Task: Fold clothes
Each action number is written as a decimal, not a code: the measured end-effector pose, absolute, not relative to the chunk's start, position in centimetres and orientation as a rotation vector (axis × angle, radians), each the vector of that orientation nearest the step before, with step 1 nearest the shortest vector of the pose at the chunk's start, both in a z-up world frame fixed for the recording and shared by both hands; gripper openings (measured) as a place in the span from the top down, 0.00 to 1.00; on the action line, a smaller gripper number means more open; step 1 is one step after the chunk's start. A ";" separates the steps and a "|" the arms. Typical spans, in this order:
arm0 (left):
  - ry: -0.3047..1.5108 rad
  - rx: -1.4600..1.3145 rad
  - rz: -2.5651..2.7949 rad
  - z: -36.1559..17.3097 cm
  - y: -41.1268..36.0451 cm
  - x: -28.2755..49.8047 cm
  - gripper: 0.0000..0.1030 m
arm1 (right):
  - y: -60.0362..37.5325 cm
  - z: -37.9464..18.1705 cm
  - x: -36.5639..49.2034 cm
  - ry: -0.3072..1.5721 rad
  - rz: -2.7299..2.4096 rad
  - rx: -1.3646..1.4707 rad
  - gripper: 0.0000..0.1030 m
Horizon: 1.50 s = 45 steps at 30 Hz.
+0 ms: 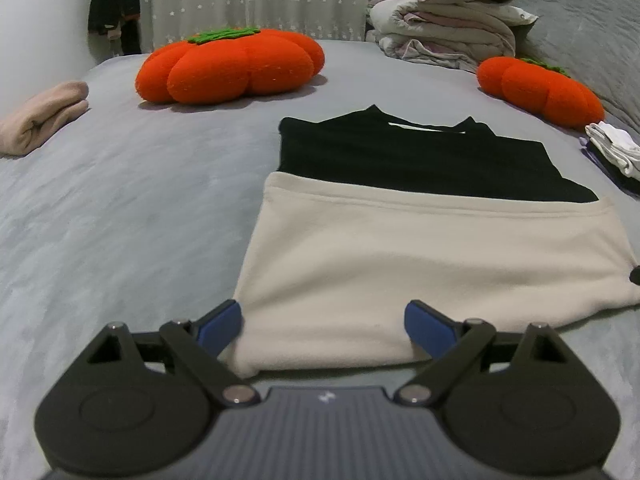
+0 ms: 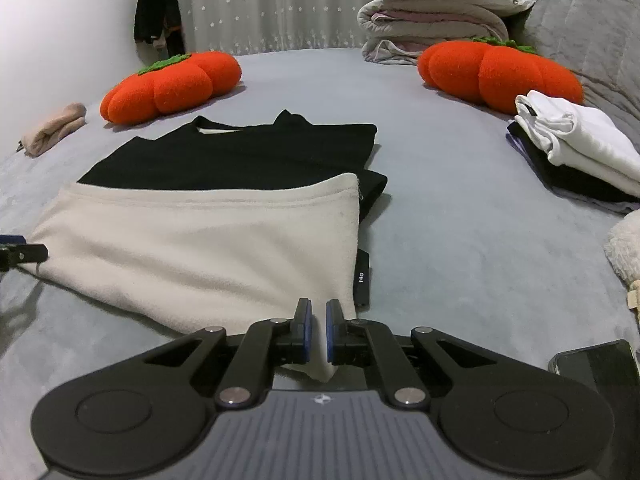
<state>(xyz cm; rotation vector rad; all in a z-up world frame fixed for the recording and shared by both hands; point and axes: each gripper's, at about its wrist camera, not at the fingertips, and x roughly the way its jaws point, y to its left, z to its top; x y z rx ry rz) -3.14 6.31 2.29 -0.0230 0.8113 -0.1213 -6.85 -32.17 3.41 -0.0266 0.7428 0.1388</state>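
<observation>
While the left gripper gapes low over the garment's near hem, the right gripper seemingly pinches its corner.

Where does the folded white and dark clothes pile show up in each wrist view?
Left wrist view: the folded clothes pile sits at the far right edge, partly cut off, just below the smaller pumpkin cushion.
Right wrist view: the same pile lies at right, in full view, in front of that cushion.
Shared landmark: the black and cream garment at centre.
</observation>
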 end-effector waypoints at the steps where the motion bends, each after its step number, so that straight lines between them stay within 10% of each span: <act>1: 0.816 -0.033 -0.113 2.2 6.6 -3.1 0.08 | -32.1 3.4 -6.9 0.743 0.140 -0.035 0.96; 13: 0.836 -0.086 0.032 2.6 10.4 -2.7 0.11 | -32.5 3.6 -7.7 0.746 0.147 -0.066 0.96; 16: 0.839 -0.089 0.060 2.6 11.0 -2.6 0.11 | -32.6 3.7 -8.0 0.732 0.102 -0.097 0.73; 45: 0.830 0.089 0.092 2.9 9.6 -3.6 0.10 | -37.2 2.8 -7.3 0.868 0.226 0.440 0.77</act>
